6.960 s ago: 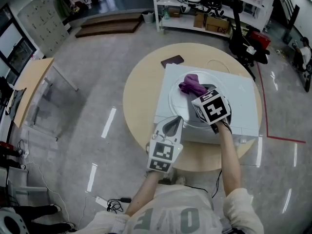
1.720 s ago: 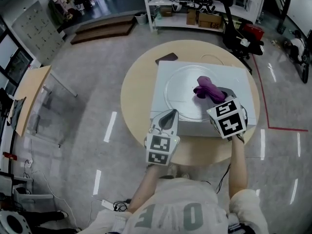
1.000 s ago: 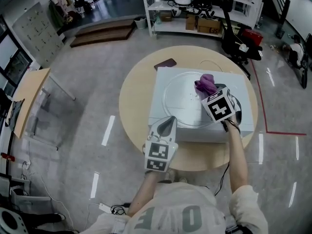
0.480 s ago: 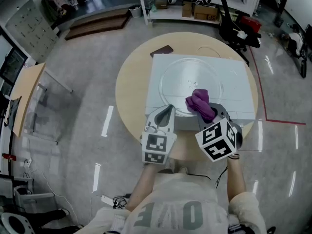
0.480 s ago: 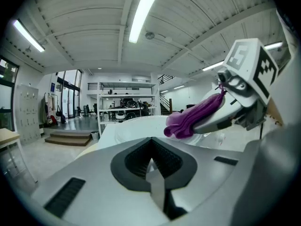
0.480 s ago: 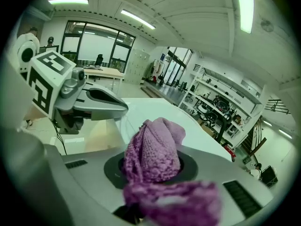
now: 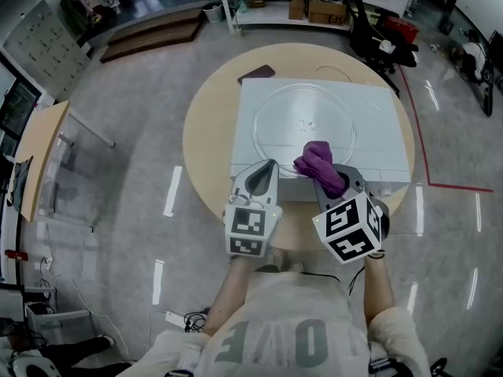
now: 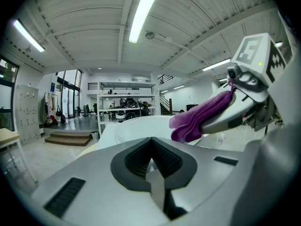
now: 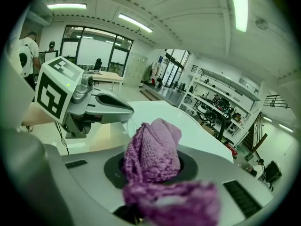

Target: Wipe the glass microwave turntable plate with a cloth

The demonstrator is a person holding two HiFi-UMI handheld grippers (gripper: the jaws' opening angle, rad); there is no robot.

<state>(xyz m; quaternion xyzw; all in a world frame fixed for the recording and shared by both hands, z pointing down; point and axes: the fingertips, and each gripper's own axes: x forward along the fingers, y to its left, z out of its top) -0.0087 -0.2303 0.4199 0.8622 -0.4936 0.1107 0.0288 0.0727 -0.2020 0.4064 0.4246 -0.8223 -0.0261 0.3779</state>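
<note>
A turntable plate (image 7: 305, 122) lying on a box (image 7: 377, 151) sitting on a round table (image 7: 206, 144), cloth (image 7: 318, 163) hanging over the plate's near rim, clamped in the right gripper (image 7: 330, 181), left gripper (image 7: 266, 168) hovering just left of it

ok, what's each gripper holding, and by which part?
The right gripper is shut on the purple cloth, pinched through its bunched middle, with a wad poking past the tips. The left gripper is shut and empty.
</note>
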